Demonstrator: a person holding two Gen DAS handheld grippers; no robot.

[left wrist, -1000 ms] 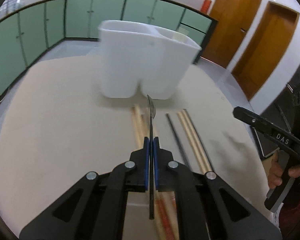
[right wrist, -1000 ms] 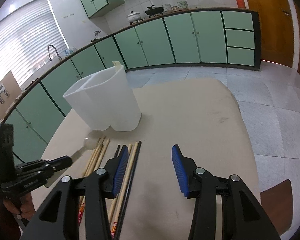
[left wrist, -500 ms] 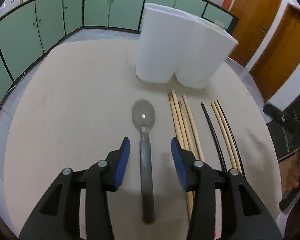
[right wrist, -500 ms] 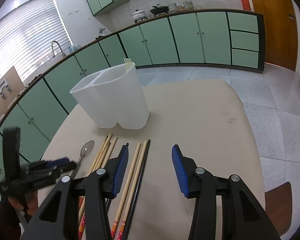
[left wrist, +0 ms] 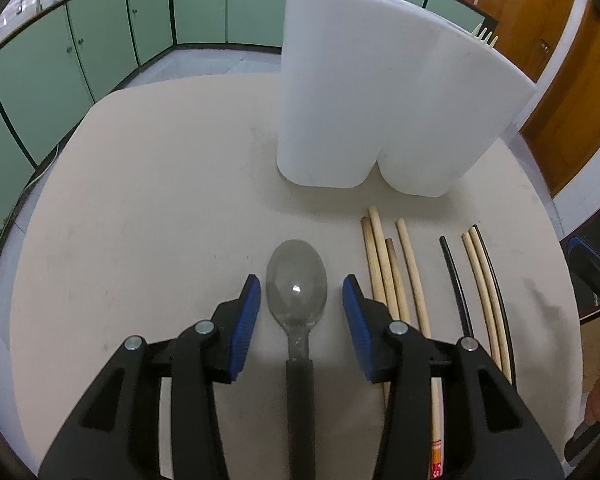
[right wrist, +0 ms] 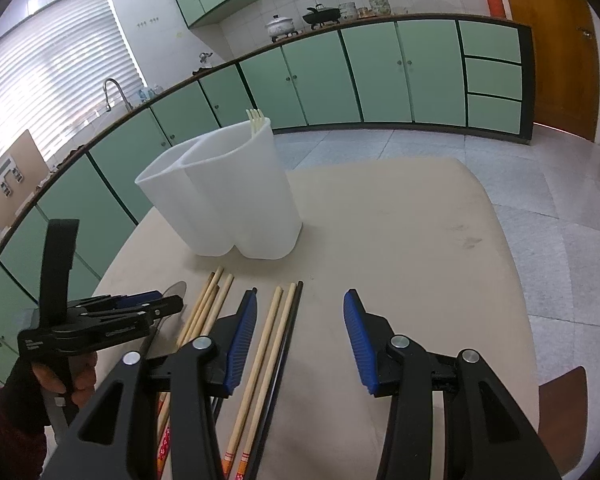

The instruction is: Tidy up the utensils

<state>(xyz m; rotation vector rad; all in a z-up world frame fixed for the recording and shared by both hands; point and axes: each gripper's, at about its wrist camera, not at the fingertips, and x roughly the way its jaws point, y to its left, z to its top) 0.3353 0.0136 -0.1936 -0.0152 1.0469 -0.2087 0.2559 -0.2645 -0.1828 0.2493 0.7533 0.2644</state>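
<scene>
A grey spoon (left wrist: pixel 297 286) with a black handle lies flat on the beige table (left wrist: pixel 160 208), between the fingers of my open left gripper (left wrist: pixel 299 294). Several wooden and black chopsticks (left wrist: pixel 404 264) lie side by side to its right; they also show in the right wrist view (right wrist: pixel 274 336). The white two-compartment holder (left wrist: pixel 380 112) stands upright behind them, with a pale fork (left wrist: pixel 486 36) sticking out of its right compartment. My right gripper (right wrist: pixel 300 336) is open and empty above the chopsticks. The left gripper also shows in the right wrist view (right wrist: pixel 148 304).
Green kitchen cabinets (right wrist: pixel 340 76) curve around behind the table. Wooden doors (left wrist: pixel 540 40) stand at the right. The table's far edge (right wrist: pixel 380 164) borders a tiled floor. A brown chair seat (right wrist: pixel 560 404) sits off the table's right edge.
My left gripper was shut on the spoon, held on edge. It has opened and the spoon now lies flat on the table. The left gripper has moved closer to the holder.
</scene>
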